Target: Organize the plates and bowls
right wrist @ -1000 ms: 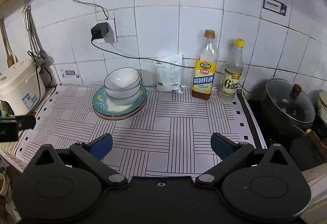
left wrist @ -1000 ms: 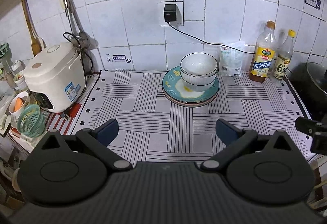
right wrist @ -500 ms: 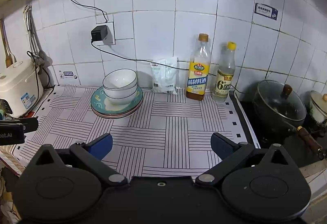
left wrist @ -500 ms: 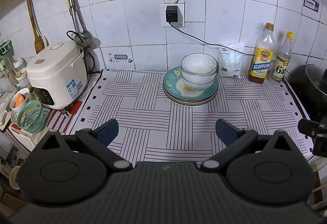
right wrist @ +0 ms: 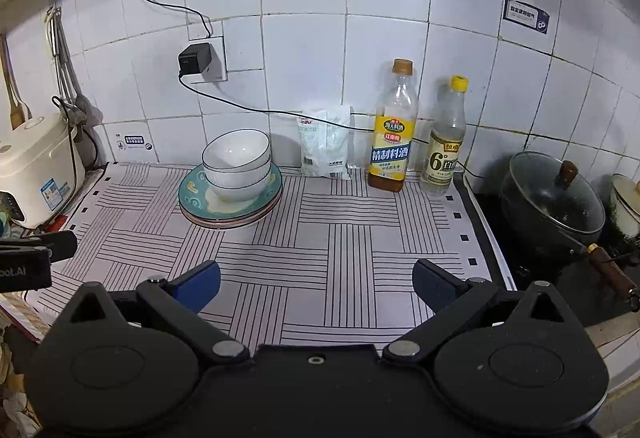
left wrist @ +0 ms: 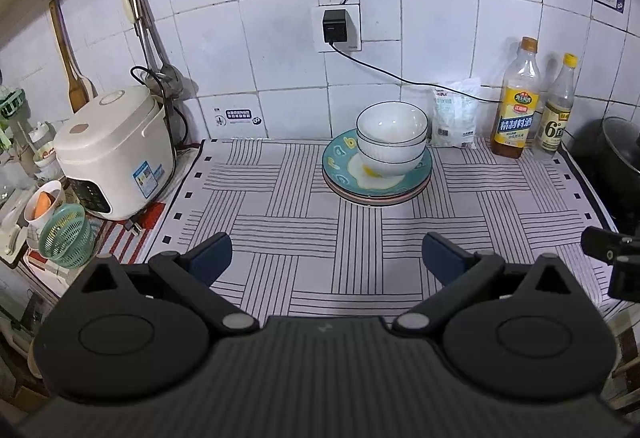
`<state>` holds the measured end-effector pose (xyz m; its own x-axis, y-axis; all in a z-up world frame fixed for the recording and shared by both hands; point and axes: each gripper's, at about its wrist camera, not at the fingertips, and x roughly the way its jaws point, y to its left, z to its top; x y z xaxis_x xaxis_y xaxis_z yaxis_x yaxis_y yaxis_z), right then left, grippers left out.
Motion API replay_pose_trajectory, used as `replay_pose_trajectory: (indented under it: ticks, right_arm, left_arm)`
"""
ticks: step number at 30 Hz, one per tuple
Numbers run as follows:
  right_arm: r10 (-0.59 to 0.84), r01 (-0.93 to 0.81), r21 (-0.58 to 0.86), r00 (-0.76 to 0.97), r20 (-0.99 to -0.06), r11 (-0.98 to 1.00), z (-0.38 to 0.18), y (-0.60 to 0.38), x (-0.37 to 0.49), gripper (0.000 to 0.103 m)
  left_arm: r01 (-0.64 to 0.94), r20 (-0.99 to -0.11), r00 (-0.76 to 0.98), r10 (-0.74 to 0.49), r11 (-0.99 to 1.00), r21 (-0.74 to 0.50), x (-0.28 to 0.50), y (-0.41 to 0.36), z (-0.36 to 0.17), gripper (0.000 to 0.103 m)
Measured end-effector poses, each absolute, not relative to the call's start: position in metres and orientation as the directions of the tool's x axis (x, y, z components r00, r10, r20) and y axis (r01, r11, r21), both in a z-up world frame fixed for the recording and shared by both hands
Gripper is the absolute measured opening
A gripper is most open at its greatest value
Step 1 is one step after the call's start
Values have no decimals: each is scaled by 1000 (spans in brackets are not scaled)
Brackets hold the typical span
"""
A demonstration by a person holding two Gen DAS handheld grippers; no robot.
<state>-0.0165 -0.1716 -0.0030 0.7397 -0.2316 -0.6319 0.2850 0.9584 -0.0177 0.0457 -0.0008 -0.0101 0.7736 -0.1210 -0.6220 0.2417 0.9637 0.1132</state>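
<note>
Both grippers idle above the mat, dishes stacked at the back.

I see my left gripper and right gripper with fingers spread wide, holding nothing, well short of the stack. Two white bowls nest on the plates, on the striped mat near the wall, beside a white packet.

White tiled wall, striped counter mat

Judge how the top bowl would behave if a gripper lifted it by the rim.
The top bowl looks like glazed ceramic: probably stiff, slippery and breakable. It sits nested in another bowl on stacked plates, so it should lift free.
</note>
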Motion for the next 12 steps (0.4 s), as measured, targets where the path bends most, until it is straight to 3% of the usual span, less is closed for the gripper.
replay_pose_trajectory:
  ticks: [12]
  right_arm:
    - [-243, 300, -21, 725, -644, 954, -5, -177, -14, 103]
  left_arm:
    - [262, -629, 766, -133, 958, 116, 45, -2, -7, 103]
